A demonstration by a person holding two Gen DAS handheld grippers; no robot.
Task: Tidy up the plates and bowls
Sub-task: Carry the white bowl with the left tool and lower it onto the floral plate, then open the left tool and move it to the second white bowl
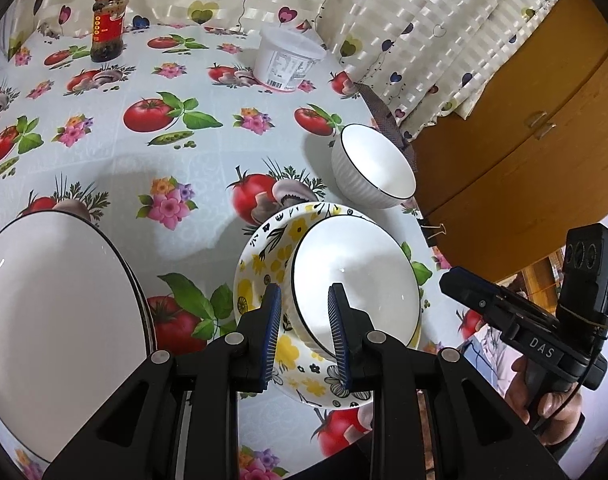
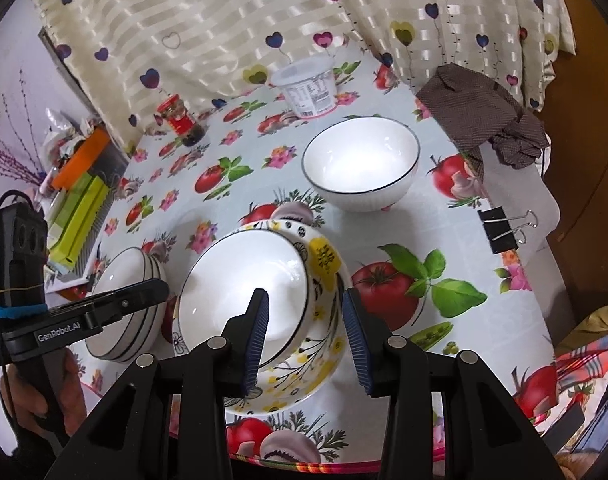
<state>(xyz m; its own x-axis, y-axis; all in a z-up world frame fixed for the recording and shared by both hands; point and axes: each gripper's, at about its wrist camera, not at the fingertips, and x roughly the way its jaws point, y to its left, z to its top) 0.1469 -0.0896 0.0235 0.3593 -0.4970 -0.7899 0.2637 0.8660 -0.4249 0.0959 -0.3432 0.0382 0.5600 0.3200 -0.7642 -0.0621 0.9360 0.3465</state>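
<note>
The left gripper (image 1: 304,320) hangs over the near edge of the surface (image 1: 116,160), which is covered by a cloth printed with tomatoes and flowers. Its fingers (image 1: 271,332) are spread apart and grasp nothing. One blue pad lies outside the rim of a white bowl (image 1: 355,276) and the other over the bowl's inside; contact with the rim cannot be confirmed.

The white bowl (image 2: 244,280) has a dark rim line. It sits tilted inside a yellow-flowered dish (image 2: 323,280), which rests on the surface (image 2: 443,240) near its front edge.

The right gripper (image 2: 305,332) is positioned over the same pair of dishes. Its fingers (image 2: 355,340) are released and hold nothing. The left pad overlaps the white bowl in view; the right pad lies over the flowered dish's outer edge.

A second white bowl (image 2: 361,164) stands upright farther back, apart from the flowered dish (image 1: 264,256). In the left wrist view this second bowl (image 1: 373,168) is close to the right edge of the surface.

A stack of white plates (image 2: 124,304) with dark bands sits to the left of the flowered dish, just beside it. In the left wrist view the top plate (image 1: 60,316) fills the lower left area.

At the back of the surface stand a red-lidded jar (image 1: 108,24) and a white plastic tub (image 1: 288,58), well apart from each other. A brown cloth (image 2: 479,116) lies at the far right edge, and a black binder clip (image 2: 499,228) is fixed to the right edge.
</note>
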